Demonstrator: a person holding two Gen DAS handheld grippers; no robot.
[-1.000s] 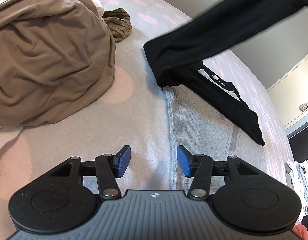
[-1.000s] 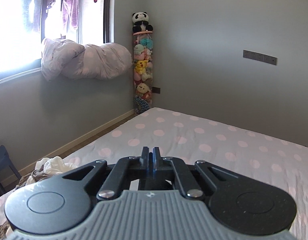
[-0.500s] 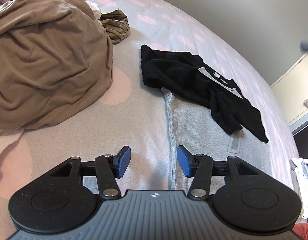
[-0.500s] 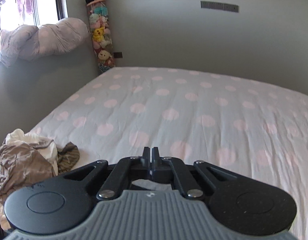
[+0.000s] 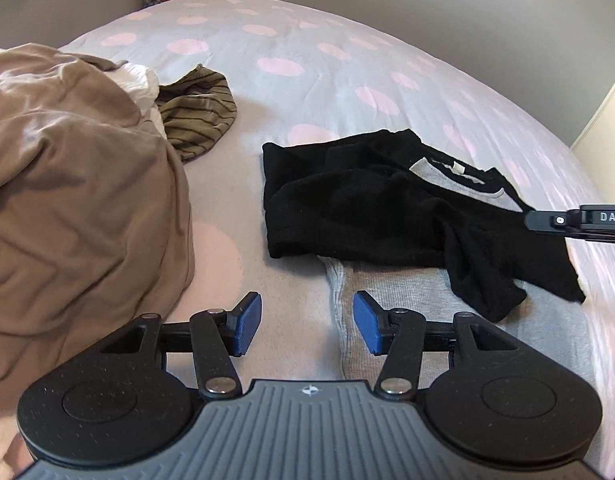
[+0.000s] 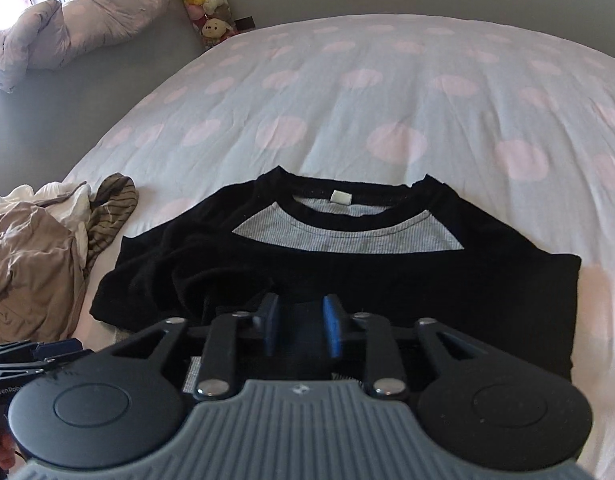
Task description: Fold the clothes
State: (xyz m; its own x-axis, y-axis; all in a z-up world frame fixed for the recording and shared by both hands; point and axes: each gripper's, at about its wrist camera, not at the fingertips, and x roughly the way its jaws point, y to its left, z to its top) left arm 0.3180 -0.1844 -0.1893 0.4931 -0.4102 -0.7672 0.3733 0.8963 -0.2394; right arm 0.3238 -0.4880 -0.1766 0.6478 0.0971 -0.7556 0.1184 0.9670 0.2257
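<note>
One black-and-grey shirt (image 6: 347, 264) flat on our bed (image 6: 367, 92), one tan heap (image 5: 75, 200), one striped garment (image 5: 195, 120), our left gripper (image 5: 307, 322) jaws apart, right gripper (image 6: 301, 326) jaws apart over the shirt.

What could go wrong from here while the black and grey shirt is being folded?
The shirt's left sleeve lies bunched over the grey body, so a fold now may trap wrinkles. The open left gripper straddles the shirt's side edge and might also pinch the bedsheet. The brown garment pile is close and may snag.
</note>
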